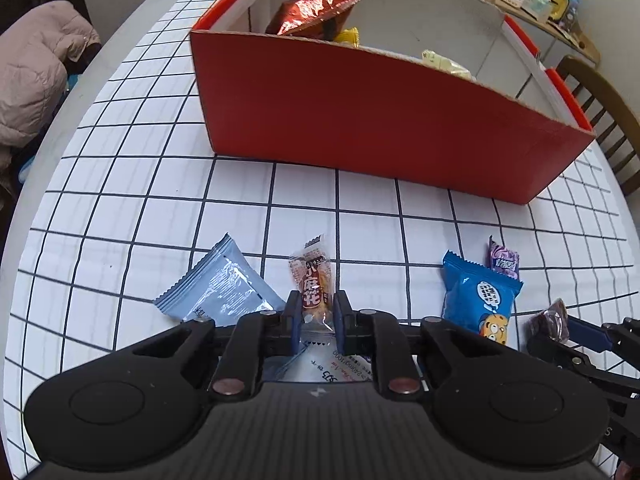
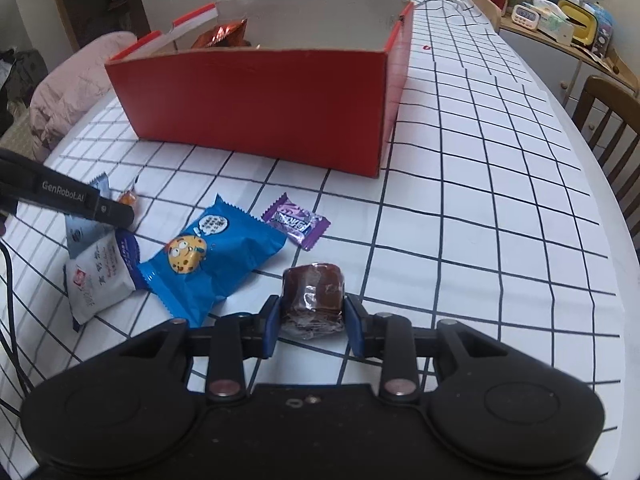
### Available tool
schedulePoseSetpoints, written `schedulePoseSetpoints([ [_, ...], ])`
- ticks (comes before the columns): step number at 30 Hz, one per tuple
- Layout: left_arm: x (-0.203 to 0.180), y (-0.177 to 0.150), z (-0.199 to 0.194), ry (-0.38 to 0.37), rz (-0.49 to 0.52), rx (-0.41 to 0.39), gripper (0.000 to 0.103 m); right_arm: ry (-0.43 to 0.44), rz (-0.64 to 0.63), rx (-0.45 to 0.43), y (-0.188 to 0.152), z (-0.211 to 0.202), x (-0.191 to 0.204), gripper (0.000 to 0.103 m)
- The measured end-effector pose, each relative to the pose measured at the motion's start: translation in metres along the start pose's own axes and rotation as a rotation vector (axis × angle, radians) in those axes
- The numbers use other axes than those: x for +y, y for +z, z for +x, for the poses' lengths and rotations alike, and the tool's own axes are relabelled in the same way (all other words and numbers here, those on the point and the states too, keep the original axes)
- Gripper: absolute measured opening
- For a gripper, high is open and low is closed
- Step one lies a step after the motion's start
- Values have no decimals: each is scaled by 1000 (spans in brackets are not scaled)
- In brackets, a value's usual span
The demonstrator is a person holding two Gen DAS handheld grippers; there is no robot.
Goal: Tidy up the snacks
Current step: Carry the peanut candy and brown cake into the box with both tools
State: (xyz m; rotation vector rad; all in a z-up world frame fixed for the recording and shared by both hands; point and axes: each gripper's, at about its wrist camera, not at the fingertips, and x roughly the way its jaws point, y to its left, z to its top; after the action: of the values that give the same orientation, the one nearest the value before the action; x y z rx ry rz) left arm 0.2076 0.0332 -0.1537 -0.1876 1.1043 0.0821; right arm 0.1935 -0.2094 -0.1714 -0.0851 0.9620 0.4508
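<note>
Left gripper (image 1: 316, 316): jaws drawn nearly together, pads pressing both sides of a slim orange snack packet (image 1: 313, 280) with red lettering. The packet's upper end sticks out past the pads. Under the gripper lies a white packet (image 1: 332, 368), partly hidden.

Right gripper (image 2: 314, 316): jaws partly closed, blue pads against both sides of a dark brown clear-wrapped sweet (image 2: 314, 292). Whether it is lifted off the cloth, cannot tell.

Just left of the left gripper, a grey-blue sachet (image 1: 218, 284) lies flat on the counter (image 1: 400, 216), which is covered in a white cloth with a dark grid. Between the two grippers lies a blue biscuit packet (image 2: 212, 260) with a cartoon cookie face. Its lower corner touches a white-and-blue packet (image 2: 100, 276) beside the left gripper's arm. Just beyond the blue packet, a small purple candy bar (image 2: 296, 222) lies apart from it.

Further back, a red cardboard box (image 1: 360, 120) stands open-topped on the counter, well apart from the loose snacks. Inside it: a shiny red-brown foil bag (image 1: 312, 12) in the far left corner, a small yellow wrapped piece (image 1: 348, 36) beside it, and a pale yellow packet (image 1: 444, 64) against the near wall.

Beyond the counter: a wooden chair (image 2: 612, 120) at right, a pinkish padded coat (image 1: 36, 64) at left, and a cluttered shelf (image 2: 560, 20) behind.
</note>
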Motion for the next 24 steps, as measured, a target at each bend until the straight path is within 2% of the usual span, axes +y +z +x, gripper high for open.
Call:
schedulePoseSetpoints([
  [11, 0, -1, -42, -70, -28, -48, 16, 62, 48, -48, 10, -39, -3, 32],
  [24, -17, 19, -93, -95, 11, -133, 16, 107, 26, -162, 54, -82, 9, 32],
])
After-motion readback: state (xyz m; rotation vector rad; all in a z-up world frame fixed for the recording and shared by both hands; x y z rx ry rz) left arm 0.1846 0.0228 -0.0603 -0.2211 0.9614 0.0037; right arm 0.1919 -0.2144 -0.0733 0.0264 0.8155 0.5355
